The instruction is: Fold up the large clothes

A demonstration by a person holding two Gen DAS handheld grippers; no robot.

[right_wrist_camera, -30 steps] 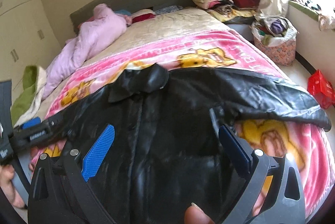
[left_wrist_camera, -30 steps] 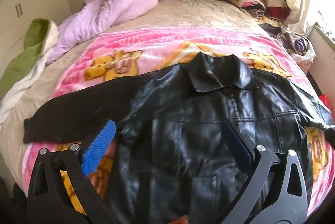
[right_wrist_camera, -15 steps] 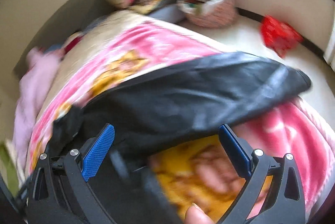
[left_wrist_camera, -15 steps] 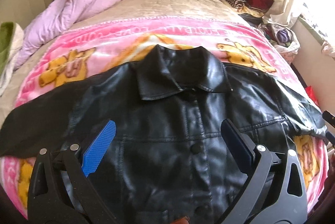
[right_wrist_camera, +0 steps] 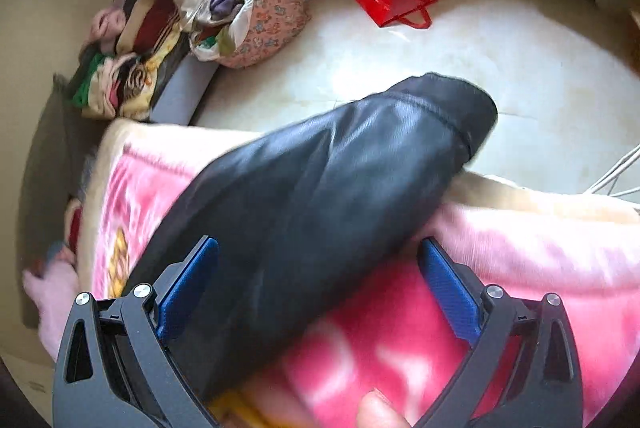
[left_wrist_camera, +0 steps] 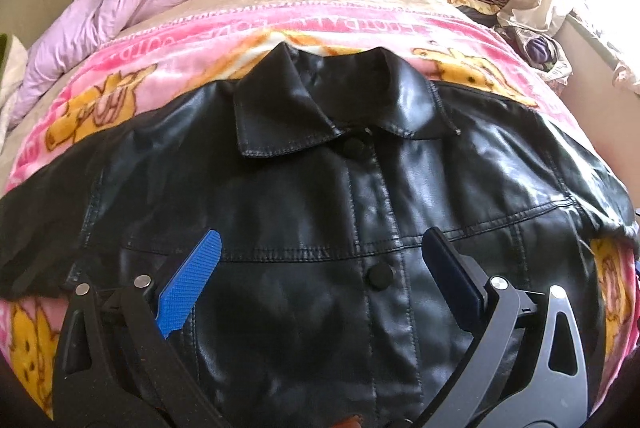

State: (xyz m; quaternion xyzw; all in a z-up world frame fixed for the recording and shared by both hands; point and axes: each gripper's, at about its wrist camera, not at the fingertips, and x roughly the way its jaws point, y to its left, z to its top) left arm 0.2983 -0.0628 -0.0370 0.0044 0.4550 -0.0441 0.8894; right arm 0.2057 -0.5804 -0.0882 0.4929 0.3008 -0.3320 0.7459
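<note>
Right claw has swung from the jacket's front out to its right sleeve; left claw has drifted over the chest.

Both claws are spread, pinching nothing. The black jacket lies flat, buttoned, on the pink blanket on the bed; the sleeve's long axis runs ahead and rightward from the right claw, cuff overhanging the bed edge.

Jacket flat on blanket; sleeve overhanging bed edge

Both the left gripper and the right gripper have black skeletal frames, silver screw heads and ridged blue pads (textured like rasps).
</note>
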